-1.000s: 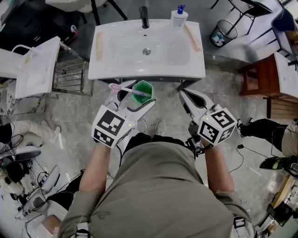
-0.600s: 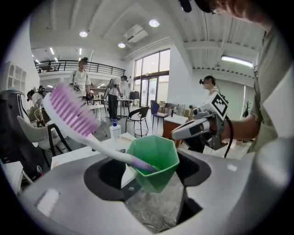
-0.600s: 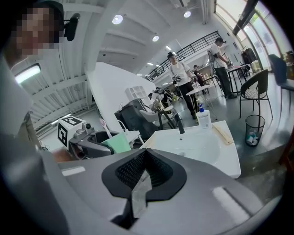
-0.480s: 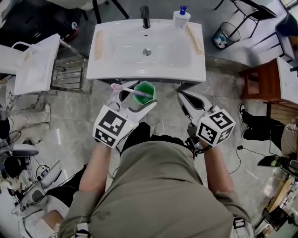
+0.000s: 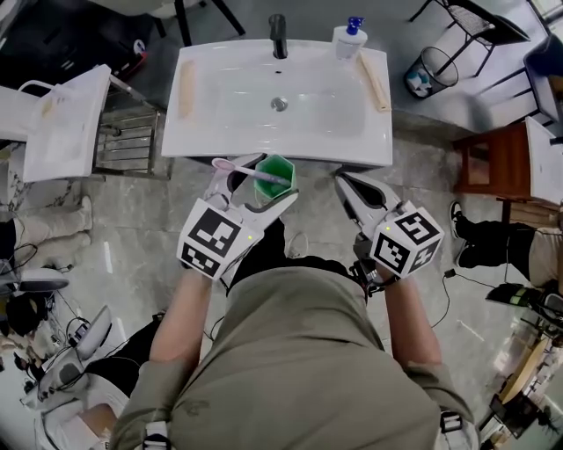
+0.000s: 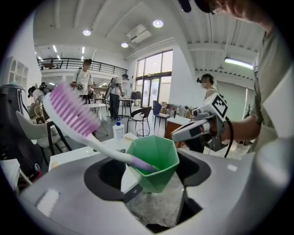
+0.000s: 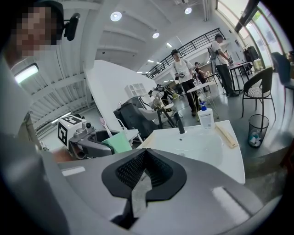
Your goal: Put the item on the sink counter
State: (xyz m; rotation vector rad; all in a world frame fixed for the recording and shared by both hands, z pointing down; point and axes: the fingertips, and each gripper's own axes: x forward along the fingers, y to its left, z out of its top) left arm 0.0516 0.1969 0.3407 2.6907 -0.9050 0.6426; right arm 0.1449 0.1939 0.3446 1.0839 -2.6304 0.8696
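Nearest, at the bottom of the head view, we see the person's torso point(image 5: 299, 352), with a gripper held out ahead on each side. The left gripper point(image 5: 253, 186), at centre left, is clamped on a green cup point(image 5: 275, 170). In its own view the jaws press the cup's sides from left and right, and the cup stands upright between them. A toothbrush point(image 5: 244, 169) with a pink head leans in the cup, its bristle end pointing toward the left of the frame. The right gripper point(image 5: 350, 185), at centre right, has its jaws closed together with nothing between them, and it sits apart from the cup.

Cup and both grippers hang over the stone floor point(image 5: 132, 228), just short of the near edge of the sink point(image 5: 198, 132), so the cup is not on the counter. The white sink fills the upper centre of the frame. Two flat strips point(image 5: 186, 86) lie on its counter, one at each side of the basin — wood, perhaps, though we cannot be sure. At the far rim stand a dark faucet point(image 5: 279, 24) and, to its right, a white pump bottle point(image 5: 349, 39) with a blue top. Beyond the sink, a wire bin point(image 5: 422, 72) sits in the upper right, and a metal rack point(image 5: 127, 141) stands just left of the sink.
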